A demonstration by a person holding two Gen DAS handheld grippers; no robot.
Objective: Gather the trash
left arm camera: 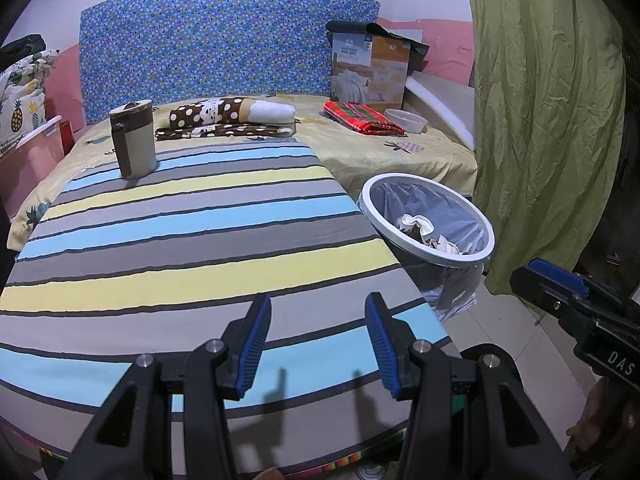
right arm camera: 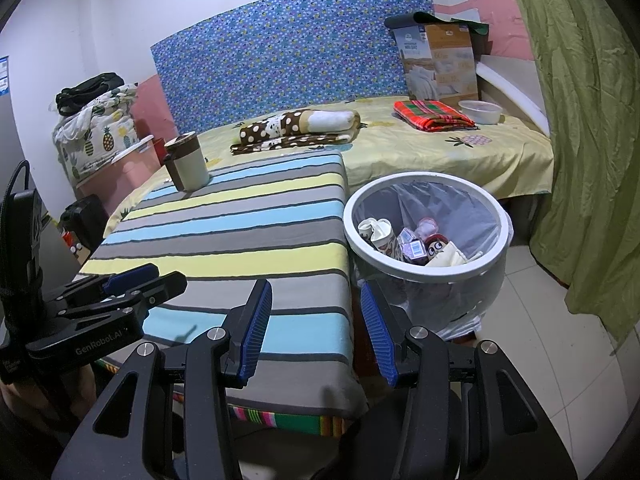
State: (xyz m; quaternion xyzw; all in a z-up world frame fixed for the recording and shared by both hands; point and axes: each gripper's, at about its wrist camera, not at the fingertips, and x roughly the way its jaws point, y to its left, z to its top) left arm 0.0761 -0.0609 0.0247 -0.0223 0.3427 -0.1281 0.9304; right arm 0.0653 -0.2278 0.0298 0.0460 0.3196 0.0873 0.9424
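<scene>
A white-rimmed trash bin (right arm camera: 424,276) with a clear liner stands on the floor at the right of the striped table; it also shows in the left wrist view (left arm camera: 472,258). Crumpled paper cups and wrappers (right arm camera: 404,240) lie inside it. A brown and beige cup (left arm camera: 134,142) stands upright at the table's far left; it also shows in the right wrist view (right arm camera: 188,162). My left gripper (left arm camera: 316,340) is open and empty over the table's near edge. My right gripper (right arm camera: 316,328) is open and empty, near the table's right corner, just short of the bin.
The striped cloth table (left arm camera: 192,248) fills the foreground, with a bed (left arm camera: 360,148) behind carrying folded blankets, a red plaid cloth (left arm camera: 362,118), a white bowl (left arm camera: 406,120) and a quilt box (left arm camera: 370,70). A green curtain (left arm camera: 548,120) hangs on the right. Tiled floor (right arm camera: 552,344) lies around the bin.
</scene>
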